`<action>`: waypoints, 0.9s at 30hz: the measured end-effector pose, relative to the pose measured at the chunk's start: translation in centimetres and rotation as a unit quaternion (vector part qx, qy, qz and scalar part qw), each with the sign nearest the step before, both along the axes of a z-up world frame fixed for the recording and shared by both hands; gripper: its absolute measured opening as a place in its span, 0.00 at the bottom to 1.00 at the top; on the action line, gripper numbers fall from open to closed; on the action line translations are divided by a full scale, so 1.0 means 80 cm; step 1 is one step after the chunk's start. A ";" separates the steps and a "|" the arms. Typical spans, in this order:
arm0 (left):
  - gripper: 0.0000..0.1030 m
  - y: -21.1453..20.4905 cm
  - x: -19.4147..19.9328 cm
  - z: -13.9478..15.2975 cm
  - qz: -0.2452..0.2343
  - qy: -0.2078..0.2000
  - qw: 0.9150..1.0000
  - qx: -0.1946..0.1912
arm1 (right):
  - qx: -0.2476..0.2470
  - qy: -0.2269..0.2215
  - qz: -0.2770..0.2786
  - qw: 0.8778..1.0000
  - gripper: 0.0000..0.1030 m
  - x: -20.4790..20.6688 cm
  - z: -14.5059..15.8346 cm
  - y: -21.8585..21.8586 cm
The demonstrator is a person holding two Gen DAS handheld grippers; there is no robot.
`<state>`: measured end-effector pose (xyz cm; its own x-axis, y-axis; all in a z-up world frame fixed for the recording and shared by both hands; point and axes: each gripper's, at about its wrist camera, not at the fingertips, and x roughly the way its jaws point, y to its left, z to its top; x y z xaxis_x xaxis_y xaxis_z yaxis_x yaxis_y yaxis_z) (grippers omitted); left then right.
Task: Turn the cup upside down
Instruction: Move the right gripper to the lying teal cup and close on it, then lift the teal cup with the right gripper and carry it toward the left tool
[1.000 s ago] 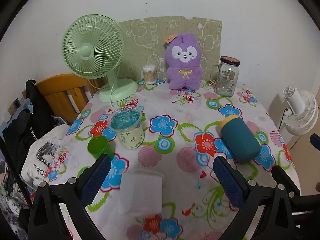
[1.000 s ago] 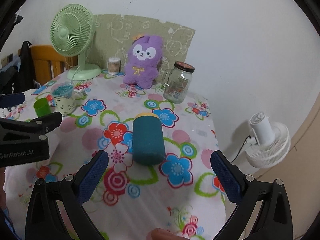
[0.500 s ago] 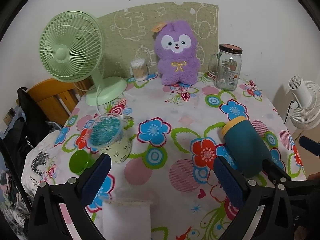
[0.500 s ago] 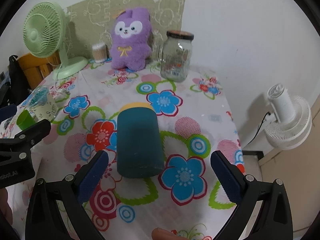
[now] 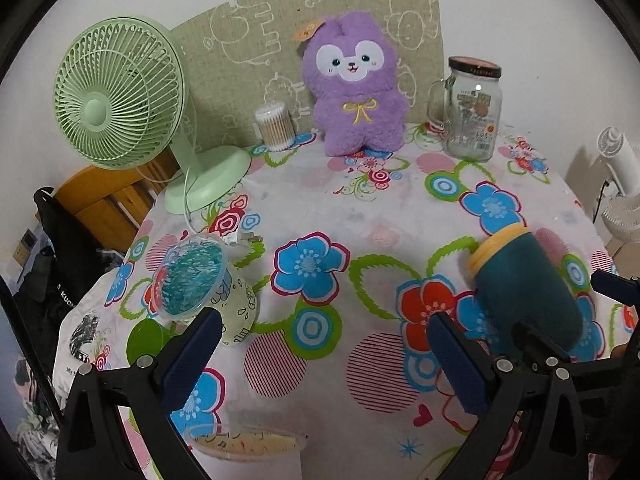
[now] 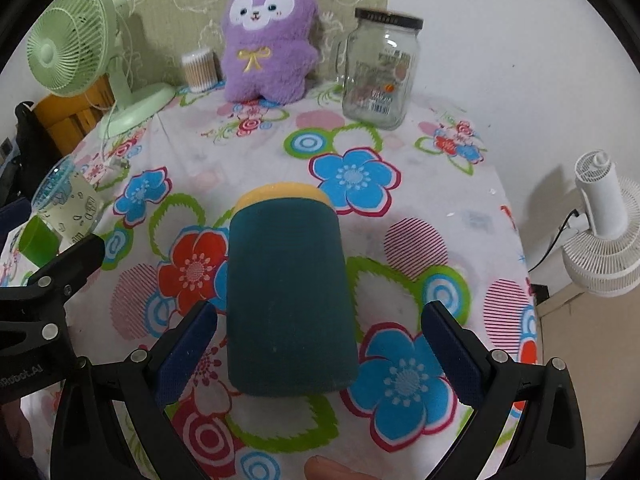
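A dark teal cup (image 6: 288,300) with a yellow rim lies on its side on the flowered tablecloth (image 6: 352,176), its base toward me. My right gripper (image 6: 320,356) is open with the cup's base end between its two blue pads, not touching. The cup also shows in the left wrist view (image 5: 524,292) at the right. My left gripper (image 5: 324,356) is open and empty over the cloth, left of the cup.
A purple plush (image 5: 356,84), a glass jar (image 5: 472,108), a cotton swab tub (image 5: 276,124) and a green fan (image 5: 120,96) stand at the back. A lidded patterned cup (image 5: 200,284), a small green cup (image 5: 146,342) and a white container (image 5: 244,456) sit near my left gripper.
Both grippers have moved forward over the table. My right gripper has closed in on the teal cup, whose base now sits between the open pads.
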<state>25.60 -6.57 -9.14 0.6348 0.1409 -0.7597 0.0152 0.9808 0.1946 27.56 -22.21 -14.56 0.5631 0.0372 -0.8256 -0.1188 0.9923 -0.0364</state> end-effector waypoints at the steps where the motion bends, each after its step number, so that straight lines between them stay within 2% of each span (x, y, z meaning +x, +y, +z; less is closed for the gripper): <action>1: 1.00 0.000 0.002 -0.002 0.001 0.002 1.000 0.004 | -0.003 0.002 -0.001 1.000 1.00 0.002 -0.002 0.001; 5: 1.00 0.003 0.008 -0.009 0.004 0.008 1.000 0.007 | -0.005 0.012 0.004 1.000 0.98 0.011 -0.009 0.003; 10: 1.00 0.005 0.011 -0.015 0.008 0.014 1.000 0.011 | 0.009 0.031 0.016 0.999 0.66 0.019 -0.018 0.008; 19: 1.00 0.005 0.007 -0.011 0.003 0.011 1.000 0.015 | 0.015 0.025 0.010 1.000 0.65 0.013 -0.015 0.004; 27: 1.00 0.005 -0.012 0.006 -0.002 0.000 1.000 0.016 | 0.016 -0.001 0.011 1.000 0.65 -0.016 0.013 0.004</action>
